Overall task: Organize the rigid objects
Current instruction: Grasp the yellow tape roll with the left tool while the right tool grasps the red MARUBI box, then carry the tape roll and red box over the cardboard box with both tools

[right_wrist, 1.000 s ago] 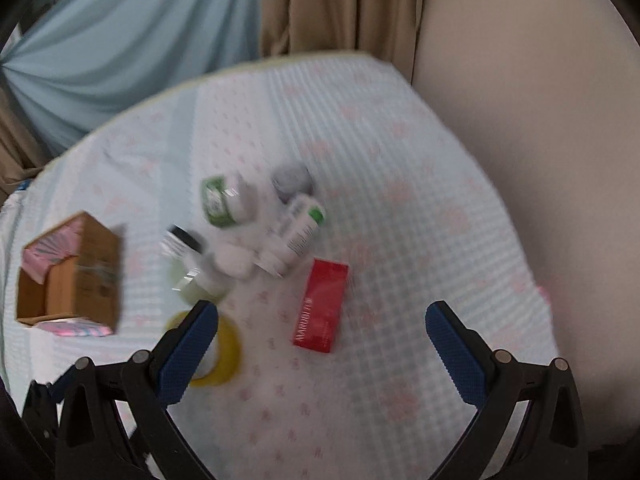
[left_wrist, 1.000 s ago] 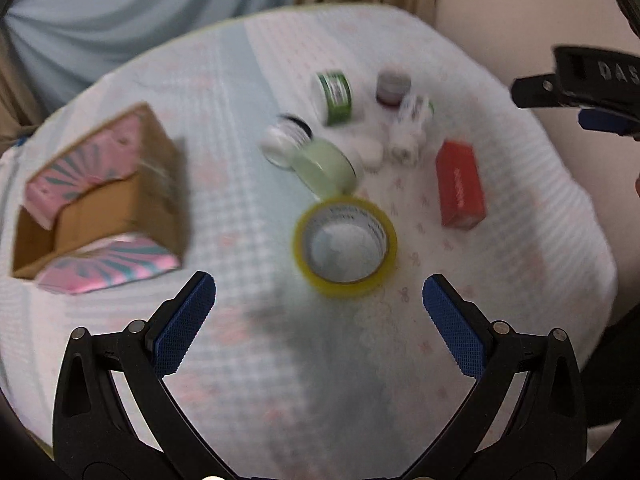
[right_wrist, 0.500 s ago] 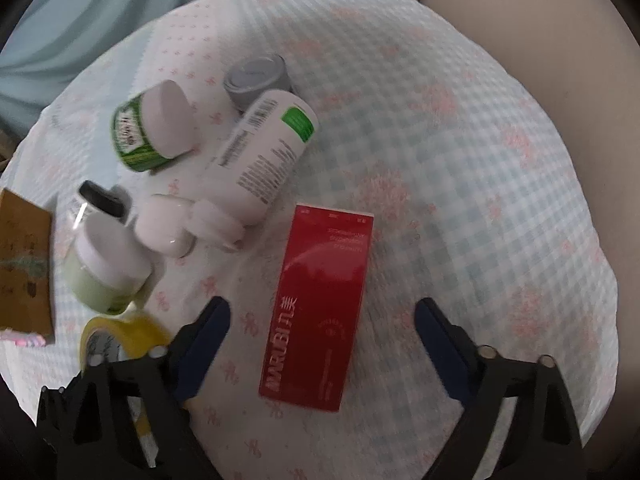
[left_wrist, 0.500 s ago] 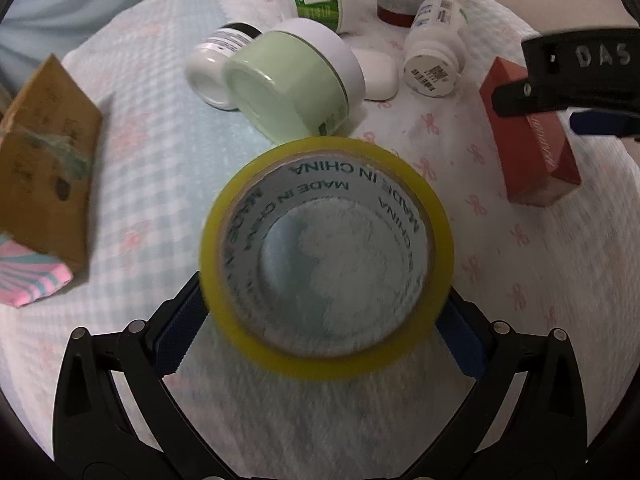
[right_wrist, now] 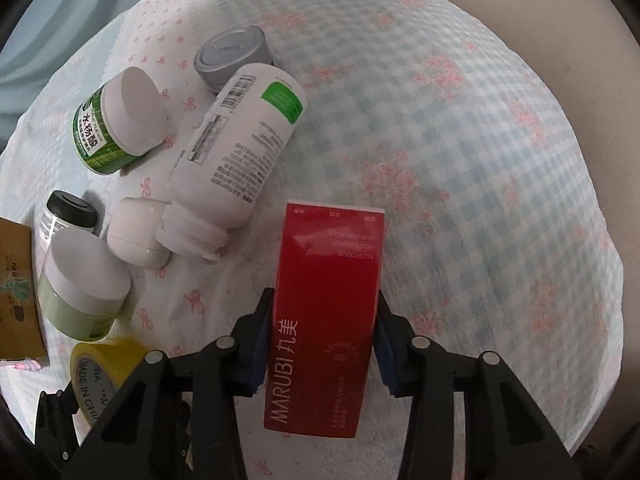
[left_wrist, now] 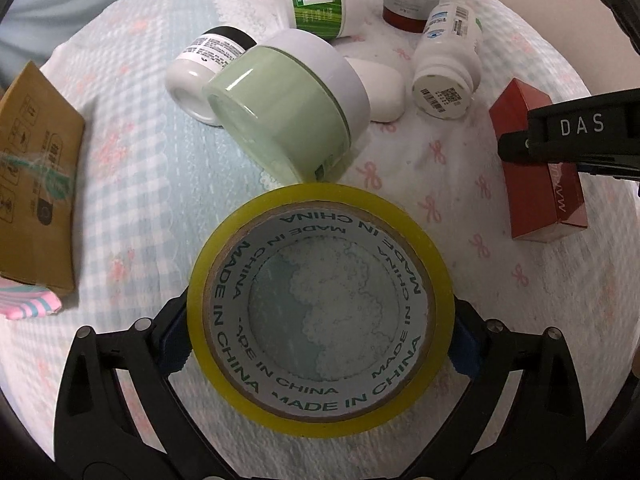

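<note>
My left gripper (left_wrist: 320, 344) is shut on a yellow tape roll (left_wrist: 320, 412), its blue pads pressed on both sides of the roll. My right gripper (right_wrist: 320, 344) is shut on a red MARUBI box (right_wrist: 324, 320), which also shows in the left wrist view (left_wrist: 536, 200). Past them lie a pale green jar (left_wrist: 288, 100), a black-capped white bottle (left_wrist: 208, 64), a green-labelled bottle (left_wrist: 316, 0), a white pill bottle (left_wrist: 448, 60), a grey-lidded red jar (left_wrist: 408, 4) and a small white case (left_wrist: 380, 88).
A brown cardboard box (left_wrist: 36, 176) with pink striped flaps stands at the left on the checked cloth (right_wrist: 480, 160). A beige wall runs along the right side and a blue curtain hangs at the back left.
Both grippers have come down and forward. The left one has closed on the tape roll and the right one has closed on the red box.
</note>
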{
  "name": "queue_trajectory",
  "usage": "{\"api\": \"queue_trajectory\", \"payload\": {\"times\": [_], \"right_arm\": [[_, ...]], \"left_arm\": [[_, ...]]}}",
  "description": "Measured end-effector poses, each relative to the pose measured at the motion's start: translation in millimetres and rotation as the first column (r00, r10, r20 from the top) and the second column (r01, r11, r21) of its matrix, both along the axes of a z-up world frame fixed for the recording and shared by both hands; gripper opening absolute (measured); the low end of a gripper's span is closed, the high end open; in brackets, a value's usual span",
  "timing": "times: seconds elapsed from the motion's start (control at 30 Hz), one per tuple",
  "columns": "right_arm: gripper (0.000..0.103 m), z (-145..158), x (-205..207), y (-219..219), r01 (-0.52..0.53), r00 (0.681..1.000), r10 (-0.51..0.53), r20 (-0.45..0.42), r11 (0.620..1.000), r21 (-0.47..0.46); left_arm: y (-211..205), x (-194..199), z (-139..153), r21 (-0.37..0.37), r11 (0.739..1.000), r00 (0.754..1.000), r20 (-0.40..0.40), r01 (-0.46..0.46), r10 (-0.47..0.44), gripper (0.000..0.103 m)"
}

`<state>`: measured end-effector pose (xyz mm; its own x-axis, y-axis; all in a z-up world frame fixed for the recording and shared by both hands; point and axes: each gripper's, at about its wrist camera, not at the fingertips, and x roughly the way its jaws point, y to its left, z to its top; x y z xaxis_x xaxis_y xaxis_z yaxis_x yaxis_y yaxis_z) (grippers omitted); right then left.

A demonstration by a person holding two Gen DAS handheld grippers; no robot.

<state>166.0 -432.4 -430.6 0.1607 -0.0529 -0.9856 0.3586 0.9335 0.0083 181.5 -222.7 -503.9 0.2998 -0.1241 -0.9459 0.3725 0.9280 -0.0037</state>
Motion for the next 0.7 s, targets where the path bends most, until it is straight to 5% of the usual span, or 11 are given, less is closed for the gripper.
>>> {"api": "queue_trajectory", "payload": {"times": [0.4,0.57,0.7], "right_arm": [[0.038,17,-4,-18,0.027,0.999,-0.028,0.031,0.999,0.039],[0.038,59,-13,-24,0.031,0.995,-0.036,0.097,0.998,0.052],[0.038,111,-26,-23,0.013,0.986,-0.020,0.167,0.999,0.046]], "left_arm": [[5,1,22,-0.003,0.999,0.999,0.036,-0.034,0.034,0.098],[22,-5,63,-0.022,0.998,0.995,0.088,-0.053,0.055,0.098],[32,-9,124,-0.042,0.997,0.985,0.158,-0.070,0.076,0.098]]}}
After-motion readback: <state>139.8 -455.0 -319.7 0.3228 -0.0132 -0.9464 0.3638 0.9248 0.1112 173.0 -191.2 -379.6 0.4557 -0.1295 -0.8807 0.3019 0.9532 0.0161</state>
